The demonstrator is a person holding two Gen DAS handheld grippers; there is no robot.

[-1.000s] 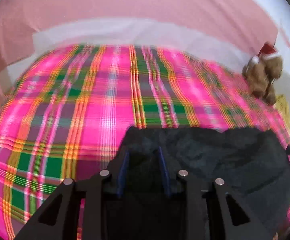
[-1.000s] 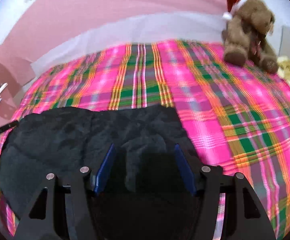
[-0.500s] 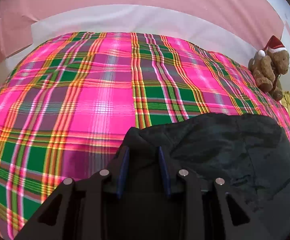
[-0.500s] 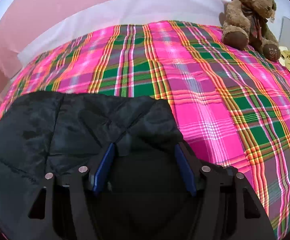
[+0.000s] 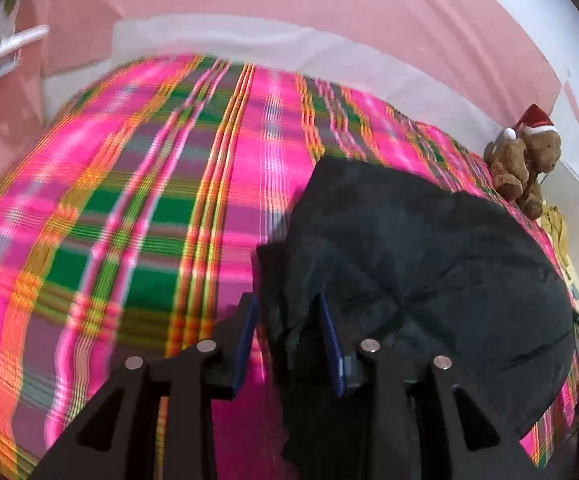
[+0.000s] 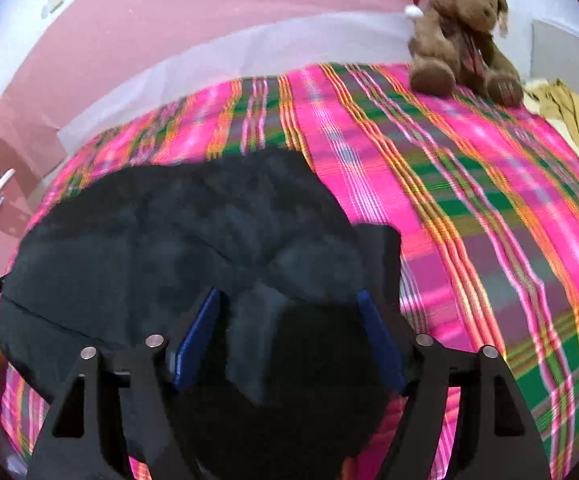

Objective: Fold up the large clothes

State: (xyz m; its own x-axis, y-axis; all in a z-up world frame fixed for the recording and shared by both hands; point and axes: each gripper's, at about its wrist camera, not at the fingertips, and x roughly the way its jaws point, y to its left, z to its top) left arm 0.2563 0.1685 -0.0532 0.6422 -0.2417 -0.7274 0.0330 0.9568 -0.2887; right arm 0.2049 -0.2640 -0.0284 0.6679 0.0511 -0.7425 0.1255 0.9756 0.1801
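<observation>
A black padded jacket (image 5: 429, 256) lies bunched on the pink plaid bedspread (image 5: 137, 216); it also shows in the right wrist view (image 6: 177, 252). My left gripper (image 5: 289, 316) is shut on the jacket's left edge, with cloth between its blue pads. My right gripper (image 6: 289, 320) has its jaws wide apart, and a thick fold of the jacket fills the gap between them; I cannot tell if it grips the cloth.
A brown teddy bear with a Santa hat (image 6: 461, 36) sits at the bed's far right corner, also in the left wrist view (image 5: 525, 160). A yellowish cloth (image 6: 569, 112) lies beside it. Pink walls (image 5: 289, 8) surround the bed.
The jacket's near edge has been carried forward over the rest, so more black cloth lies ahead on the bed. Both views have tilted and shifted, with motion blur.
</observation>
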